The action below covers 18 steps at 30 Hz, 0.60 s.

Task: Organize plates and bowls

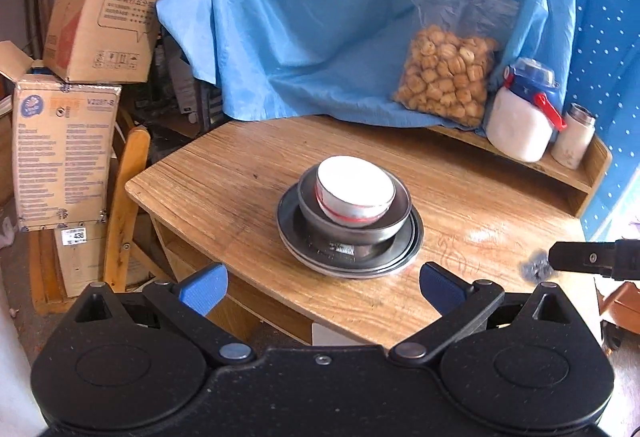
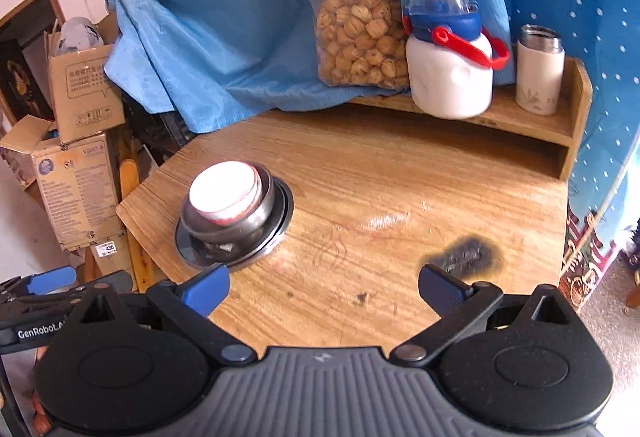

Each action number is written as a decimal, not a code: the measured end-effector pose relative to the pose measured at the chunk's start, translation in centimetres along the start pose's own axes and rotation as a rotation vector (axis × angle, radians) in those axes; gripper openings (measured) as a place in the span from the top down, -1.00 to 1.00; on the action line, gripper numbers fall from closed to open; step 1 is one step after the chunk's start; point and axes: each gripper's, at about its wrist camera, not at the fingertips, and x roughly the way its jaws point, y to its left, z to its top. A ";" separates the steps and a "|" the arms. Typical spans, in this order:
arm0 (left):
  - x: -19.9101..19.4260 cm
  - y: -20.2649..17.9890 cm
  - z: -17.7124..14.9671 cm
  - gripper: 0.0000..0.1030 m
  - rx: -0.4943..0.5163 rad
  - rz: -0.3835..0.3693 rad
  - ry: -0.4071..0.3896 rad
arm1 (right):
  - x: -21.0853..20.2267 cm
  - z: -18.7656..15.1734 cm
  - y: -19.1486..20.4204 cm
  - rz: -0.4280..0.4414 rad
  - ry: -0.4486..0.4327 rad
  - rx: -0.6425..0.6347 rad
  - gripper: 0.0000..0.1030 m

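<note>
A stack of dishes stands on the wooden table (image 1: 224, 177): flat metal plates (image 1: 412, 243) at the bottom, a dark metal bowl (image 1: 352, 231) on them, and a white bowl with a red band (image 1: 354, 189) nested on top. The same stack shows in the right wrist view (image 2: 236, 221) at centre left. My left gripper (image 1: 322, 287) is open and empty, just in front of the stack. My right gripper (image 2: 324, 287) is open and empty, above the table to the right of the stack. Its finger (image 1: 584, 259) shows at the right edge of the left wrist view.
A low wooden shelf (image 2: 520, 121) at the table's back right carries a bag of snacks (image 2: 356, 37), a white jug with a blue lid (image 2: 448, 69) and a white flask (image 2: 538, 73). Blue cloth (image 1: 320, 17) hangs behind. Cardboard boxes (image 1: 64, 149) and a chair (image 1: 128, 197) stand to the left. A burn mark (image 2: 468, 257) is on the table.
</note>
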 end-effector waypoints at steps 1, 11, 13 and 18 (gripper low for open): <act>0.1 0.3 -0.2 -0.98 0.003 -0.003 0.004 | 0.0 -0.4 0.3 -0.008 0.006 0.005 -0.99; -1.3 1.3 -1.3 -0.98 0.011 0.008 0.002 | -0.8 -1.1 1.4 0.012 0.005 -0.033 -0.99; -1.7 1.2 -1.6 -0.98 0.000 0.021 -0.003 | -0.9 -1.3 1.2 0.017 0.019 -0.051 -0.99; -2.7 0.5 -2.2 -0.98 -0.023 0.049 0.004 | -1.3 -1.8 0.0 0.025 0.044 -0.026 -0.99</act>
